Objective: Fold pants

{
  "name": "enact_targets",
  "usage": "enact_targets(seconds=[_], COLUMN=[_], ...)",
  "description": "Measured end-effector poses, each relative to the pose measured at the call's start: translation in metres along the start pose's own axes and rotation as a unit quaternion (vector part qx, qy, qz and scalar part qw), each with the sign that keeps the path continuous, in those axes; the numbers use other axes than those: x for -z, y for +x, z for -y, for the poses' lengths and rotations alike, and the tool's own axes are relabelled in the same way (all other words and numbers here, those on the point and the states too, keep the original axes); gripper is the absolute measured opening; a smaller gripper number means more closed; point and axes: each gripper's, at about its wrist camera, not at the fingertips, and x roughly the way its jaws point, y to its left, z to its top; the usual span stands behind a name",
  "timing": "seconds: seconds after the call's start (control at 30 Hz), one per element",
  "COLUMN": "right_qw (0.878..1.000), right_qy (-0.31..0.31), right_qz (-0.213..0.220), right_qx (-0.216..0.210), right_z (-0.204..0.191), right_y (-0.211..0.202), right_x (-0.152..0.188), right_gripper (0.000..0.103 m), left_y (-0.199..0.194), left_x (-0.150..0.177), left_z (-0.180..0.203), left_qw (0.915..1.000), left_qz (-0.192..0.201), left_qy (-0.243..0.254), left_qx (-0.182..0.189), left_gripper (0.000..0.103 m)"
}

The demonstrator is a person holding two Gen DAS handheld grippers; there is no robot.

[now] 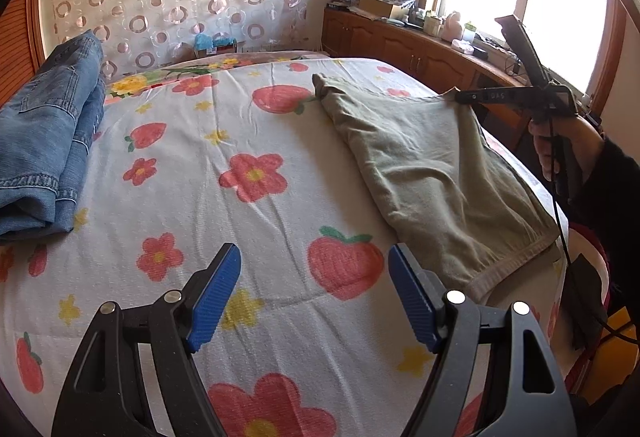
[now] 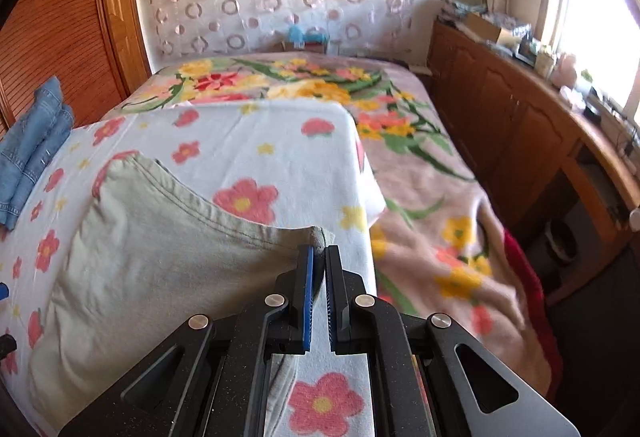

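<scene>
The pants [image 1: 424,161] lie on the towel [image 1: 208,173] toward its right edge; jeans [image 1: 44,141] lie at its left edge, well apart.

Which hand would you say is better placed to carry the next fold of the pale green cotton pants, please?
The right. Its tool is already shut on a corner of the pale green cotton pants, while the left tool hangs open above the flower-printed white towel, holding nothing.
</scene>
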Motion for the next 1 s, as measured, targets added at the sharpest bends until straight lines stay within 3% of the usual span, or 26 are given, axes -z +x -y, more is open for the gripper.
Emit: enact_targets(seconds=[0.3,0.43,0.77,0.83,0.9,1.0], right_qw=[1.000,0.999,0.997,0.996,0.996,0.997], right_qy=[-0.014,-0.009,0.018,0.022,0.021,0.020], right_qz=[0.015,0.031,0.053,0.053,0.057,0.054], right_qx=[0.004,-0.005,-0.052,-0.063,-0.058,-0.050], right_z=[0.003,0.001,0.004,0.006,0.009,0.009], right_y=[-0.019,-0.048,-0.105,-0.118,-0.130,-0.143], right_x=[0.002,0.028,0.096,0.107,0.116,0.131], right_gripper=[0.006,0.015,0.020,0.032,0.038,0.040], left_y=[0.001,0.003,0.006,0.007,0.006,0.004], left_x=[0.001,0.001,0.006,0.007,0.008,0.010], left_z=[0.004,0.008,0.021,0.022,0.024,0.026], left_qw=[1.0000,0.9999,0.9997,0.9996,0.9995,0.9994], left_qz=[-0.001,-0.001,-0.009,-0.011,-0.011,-0.011], left_qy=[0.005,0.007,0.019,0.021,0.023,0.026], left_qx=[0.004,0.008,0.016,0.015,0.018,0.020], left_gripper=[0.077,0.077,0.077,0.077,0.077,0.077])
